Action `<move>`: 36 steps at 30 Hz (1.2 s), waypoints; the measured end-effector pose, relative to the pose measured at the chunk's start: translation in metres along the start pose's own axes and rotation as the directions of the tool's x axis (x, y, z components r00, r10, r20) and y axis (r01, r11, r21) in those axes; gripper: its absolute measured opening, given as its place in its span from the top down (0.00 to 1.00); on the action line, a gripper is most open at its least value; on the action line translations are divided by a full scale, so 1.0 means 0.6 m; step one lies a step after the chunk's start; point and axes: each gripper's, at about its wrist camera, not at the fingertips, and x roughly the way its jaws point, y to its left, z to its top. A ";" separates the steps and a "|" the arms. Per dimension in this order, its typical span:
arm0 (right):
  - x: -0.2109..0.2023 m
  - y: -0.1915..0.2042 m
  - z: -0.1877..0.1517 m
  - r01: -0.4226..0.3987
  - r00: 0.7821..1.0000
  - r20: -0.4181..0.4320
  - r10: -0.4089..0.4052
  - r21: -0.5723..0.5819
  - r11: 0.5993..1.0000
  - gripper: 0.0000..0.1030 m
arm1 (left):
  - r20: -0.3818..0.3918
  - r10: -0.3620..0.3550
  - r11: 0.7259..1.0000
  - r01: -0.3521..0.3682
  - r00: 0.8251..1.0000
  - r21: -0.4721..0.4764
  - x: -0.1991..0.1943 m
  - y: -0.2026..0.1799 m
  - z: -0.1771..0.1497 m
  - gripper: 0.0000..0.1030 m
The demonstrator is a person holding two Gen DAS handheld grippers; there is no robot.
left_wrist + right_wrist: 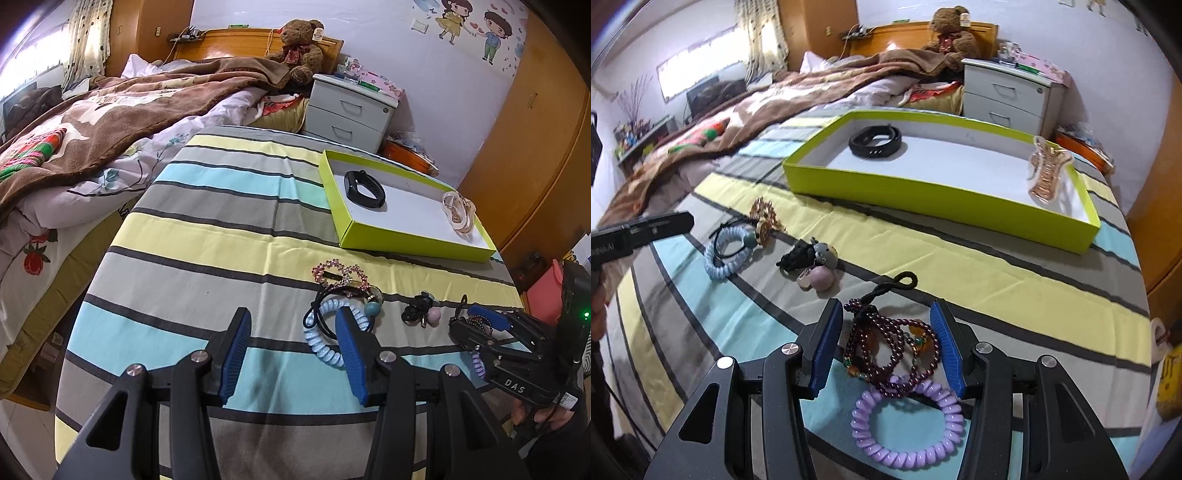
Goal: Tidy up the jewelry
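Purple beads (890, 347) are lying between the right gripper (886, 354)'s half-open, empty jaws, ready for grasping, while the left gripper (293, 354) is hovering part-open, holding nothing, beside the blue coil tie (325, 332).

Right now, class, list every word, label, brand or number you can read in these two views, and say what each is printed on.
"DAS": white letters on the black body of the right gripper, seen from the left wrist view.
White lettering on the left gripper's black body, seen in the right wrist view: too blurred to read.
Tag on the teddy bear: too small to read.
Black fitness band in the green box: light marks, unreadable.
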 end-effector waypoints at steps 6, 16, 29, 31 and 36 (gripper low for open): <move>0.000 0.007 -0.002 0.027 1.000 -0.001 -0.027 -0.024 0.999 0.55 | -0.007 0.000 1.000 0.000 1.000 -0.004 0.003 0.005 -0.002 0.52; -0.009 0.020 -0.004 0.052 0.998 0.022 -0.051 -0.056 0.997 0.84 | -0.028 -0.009 1.000 0.009 1.000 -0.002 0.014 0.004 -0.001 0.52; -0.040 -0.012 -0.006 0.021 0.995 0.097 -0.028 0.070 0.997 0.85 | -0.063 -0.046 0.998 0.048 0.997 0.034 0.043 -0.018 0.026 0.52; -0.045 -0.015 -0.006 0.016 0.994 0.109 -0.026 0.087 0.996 0.86 | -0.070 -0.059 0.998 0.061 0.996 0.034 0.051 -0.023 0.033 0.52; -0.049 -0.019 -0.008 0.007 0.993 0.119 -0.020 0.110 0.994 0.86 | -0.106 -0.055 0.996 0.062 0.993 0.065 0.075 -0.045 0.043 0.52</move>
